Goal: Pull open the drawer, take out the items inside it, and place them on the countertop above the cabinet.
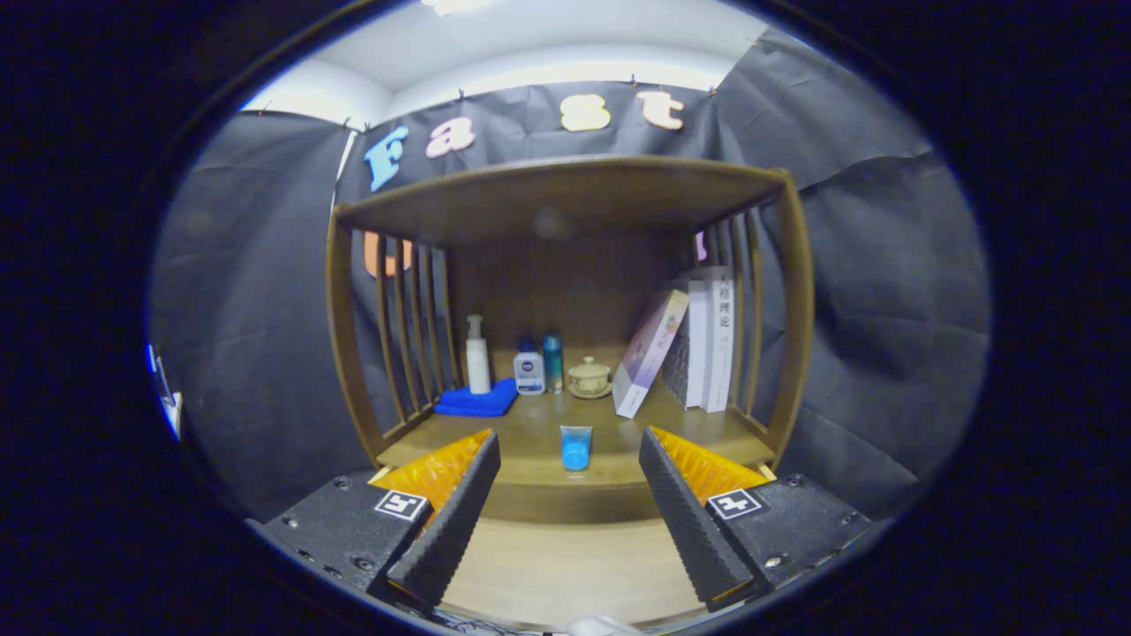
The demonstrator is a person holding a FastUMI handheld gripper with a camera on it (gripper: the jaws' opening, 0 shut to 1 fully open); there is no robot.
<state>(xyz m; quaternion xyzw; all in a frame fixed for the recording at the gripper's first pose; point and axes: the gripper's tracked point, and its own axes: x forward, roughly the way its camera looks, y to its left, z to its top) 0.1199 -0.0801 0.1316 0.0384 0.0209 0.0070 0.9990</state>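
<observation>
Wooden shelf unit [565, 199] and table [565, 446]: smooth, satin-finished. Translucent plastic cup [575, 447]. Folded cloth [477, 399], soft and matt. Glossy plastic pump bottle [478, 355]. Glazed ceramic lidded cup [589, 377]. Paper-covered books [707, 340]. Ridged, rough-textured gripper [570, 468] fingers, spread apart.

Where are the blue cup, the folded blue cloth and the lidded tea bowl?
blue cup [575, 447], gripper view, its front wall, beyond the open fingers.
folded blue cloth [475, 400], gripper view, its top face.
lidded tea bowl [588, 377], gripper view, its body under the lid.
</observation>
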